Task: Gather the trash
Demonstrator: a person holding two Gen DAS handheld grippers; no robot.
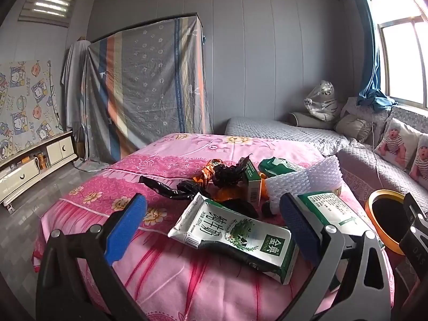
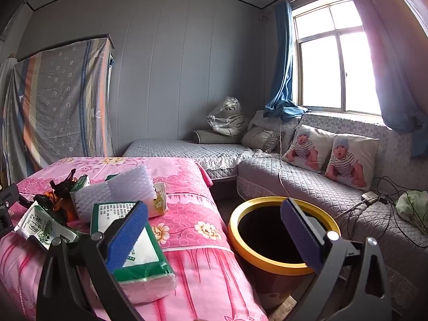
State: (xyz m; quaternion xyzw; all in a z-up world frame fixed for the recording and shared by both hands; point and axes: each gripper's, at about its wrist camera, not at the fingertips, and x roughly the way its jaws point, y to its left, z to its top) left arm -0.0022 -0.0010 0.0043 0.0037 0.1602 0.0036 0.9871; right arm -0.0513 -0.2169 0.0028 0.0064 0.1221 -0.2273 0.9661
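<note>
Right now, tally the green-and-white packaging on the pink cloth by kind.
Flattened milk carton: 1
Soft wrapped pack: 1
Small upright box: 1
Crumpled pouch: 1
Total: 4

The milk carton (image 1: pixel 235 234) reads "金典", "SATINE", "纯牛奶".

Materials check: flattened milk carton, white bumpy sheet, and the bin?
Milk carton: looks like coated paperboard, glossy print, creased flat with folded seams. White sheet: likely foam or bubble-type plastic padding, matte translucent, regular dimpled texture. Bin: probably plastic, with a smooth yellow rim, dark body and dark inside; could be lined, can't tell.
</note>
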